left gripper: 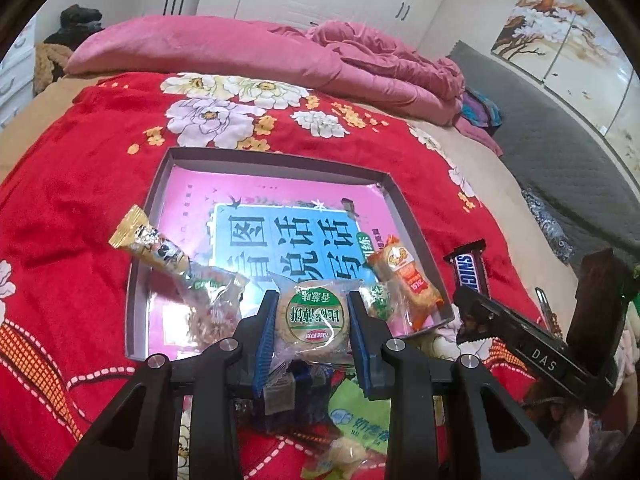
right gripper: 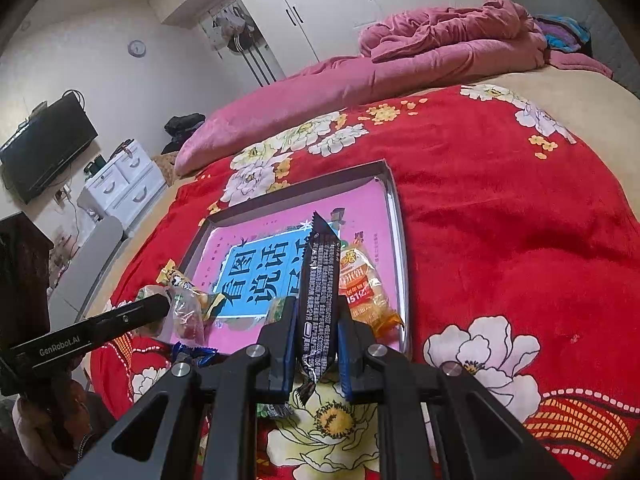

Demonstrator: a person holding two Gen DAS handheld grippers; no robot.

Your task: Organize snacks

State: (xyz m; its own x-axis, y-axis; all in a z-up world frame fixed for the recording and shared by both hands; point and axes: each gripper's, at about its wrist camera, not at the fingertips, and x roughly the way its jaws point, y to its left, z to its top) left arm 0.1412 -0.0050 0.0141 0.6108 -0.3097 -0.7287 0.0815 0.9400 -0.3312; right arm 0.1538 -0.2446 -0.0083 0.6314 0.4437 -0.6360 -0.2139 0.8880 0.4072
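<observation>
My left gripper is shut on a round green-labelled biscuit pack, held over the near edge of the grey tray. The tray has a pink and blue printed sheet on its floor. Inside it lie a clear pack of biscuits, an orange snack pack and a small green pack; a gold-wrapped bar leans over its left rim. My right gripper is shut on a dark Snickers bar, standing upright near the tray's near right corner. The same Snickers bar shows in the left wrist view.
The tray rests on a red flowered blanket on a bed. More wrapped snacks lie on the blanket under my left gripper. A pink quilt is piled at the far side. A white drawer unit stands off the bed's left.
</observation>
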